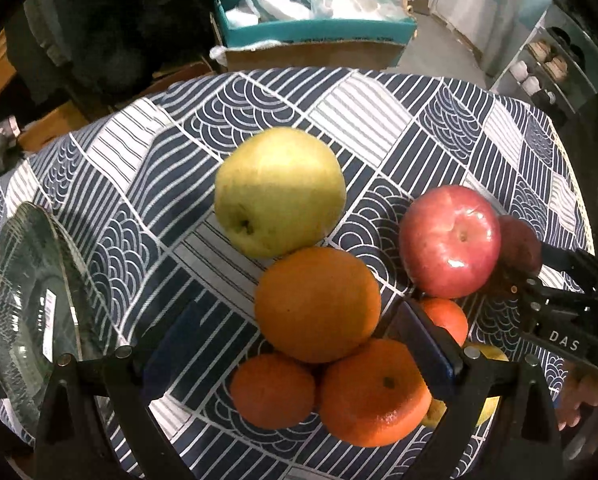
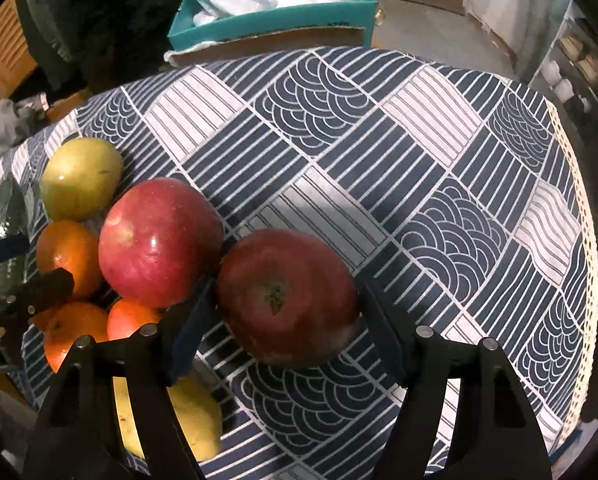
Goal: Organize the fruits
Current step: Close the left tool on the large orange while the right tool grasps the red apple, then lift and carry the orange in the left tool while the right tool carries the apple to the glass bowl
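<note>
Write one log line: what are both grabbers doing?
right gripper: shut on dark red apple | left gripper: open around big orange | glass plate: no fruit

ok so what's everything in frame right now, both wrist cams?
green apple: 1, yellow-green, far end of the fruit cluster
red apple: 1, bright red, touching the dark red apple
dark red apple: 1, dark red, right of the cluster
oranges: 4, orange, near side of the cluster, packed together
yellow fruit: 1, yellow, nearest edge, mostly hidden
glass plate: 1, clear, left edge of the table
tablecloth: 1, navy and white, covers the table
box: 1, teal, behind the table, holds plastic bags
left gripper: 1, black, open around the largest orange
right gripper: 1, black, shut on the dark red apple
hand: 1, behind the right gripper
</note>
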Demonstrator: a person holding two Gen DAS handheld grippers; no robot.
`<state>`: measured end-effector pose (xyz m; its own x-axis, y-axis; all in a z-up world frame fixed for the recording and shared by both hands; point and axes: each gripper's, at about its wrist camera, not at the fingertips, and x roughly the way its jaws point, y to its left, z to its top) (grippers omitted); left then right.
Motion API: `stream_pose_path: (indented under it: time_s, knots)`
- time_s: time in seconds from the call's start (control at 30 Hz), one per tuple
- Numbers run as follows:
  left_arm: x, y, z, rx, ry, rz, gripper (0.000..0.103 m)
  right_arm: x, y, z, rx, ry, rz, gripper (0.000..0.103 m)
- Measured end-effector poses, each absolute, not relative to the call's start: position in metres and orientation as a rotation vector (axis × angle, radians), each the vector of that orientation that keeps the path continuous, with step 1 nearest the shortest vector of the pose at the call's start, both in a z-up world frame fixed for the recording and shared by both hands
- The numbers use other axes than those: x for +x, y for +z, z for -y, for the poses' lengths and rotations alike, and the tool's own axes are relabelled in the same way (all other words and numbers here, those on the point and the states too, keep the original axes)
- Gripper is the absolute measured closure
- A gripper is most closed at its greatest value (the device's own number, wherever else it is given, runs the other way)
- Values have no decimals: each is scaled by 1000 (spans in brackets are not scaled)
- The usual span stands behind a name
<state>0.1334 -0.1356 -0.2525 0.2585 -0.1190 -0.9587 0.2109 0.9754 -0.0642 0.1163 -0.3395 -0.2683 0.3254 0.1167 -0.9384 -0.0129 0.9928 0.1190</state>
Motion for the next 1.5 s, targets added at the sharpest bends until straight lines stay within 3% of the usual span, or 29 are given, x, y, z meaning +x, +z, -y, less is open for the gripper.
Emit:
stream_pose_path:
  time_s: [0.37, 0.77, 1.5]
  knots:
    - [136, -269, 136, 14, -290, -1338, 35, 119, -281, 333, 72, 96, -1262, 29]
    - [125, -251, 141, 43, -293, -1271, 37, 110, -270, 330, -22, 63, -1212, 29]
    - [92, -169, 115, 49, -259, -1037, 37, 83, -174, 304, -73, 90, -964, 29]
